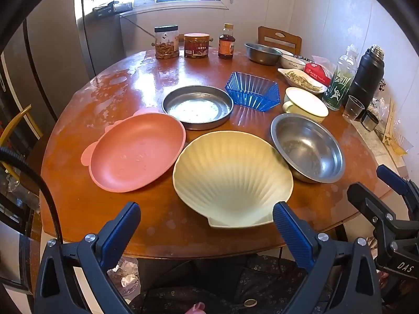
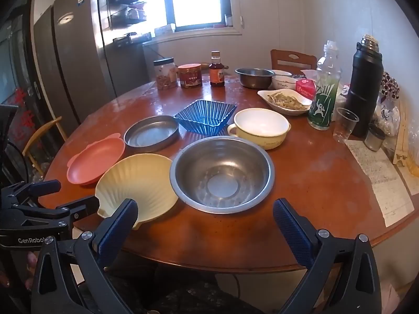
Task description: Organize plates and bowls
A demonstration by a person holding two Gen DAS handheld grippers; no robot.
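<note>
Round wooden counter [image 1: 86,196], shell plate [image 1: 231,178] at near edge between pink plate [image 1: 136,151] and steel bowl [image 1: 307,147], left gripper [image 1: 207,218] and right gripper [image 2: 205,214] above the near edge — jaws apart, nothing held.

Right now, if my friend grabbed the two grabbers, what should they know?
Left gripper: open, empty, hovering at the shell plate.
Right gripper: open, empty, hovering before the steel bowl.
On the table: pink plate, round steel pan, blue ribbed bowl, cream cup bowl, all lying separately.
Done: nothing stacked.
Left: group plates and bowls.
</note>
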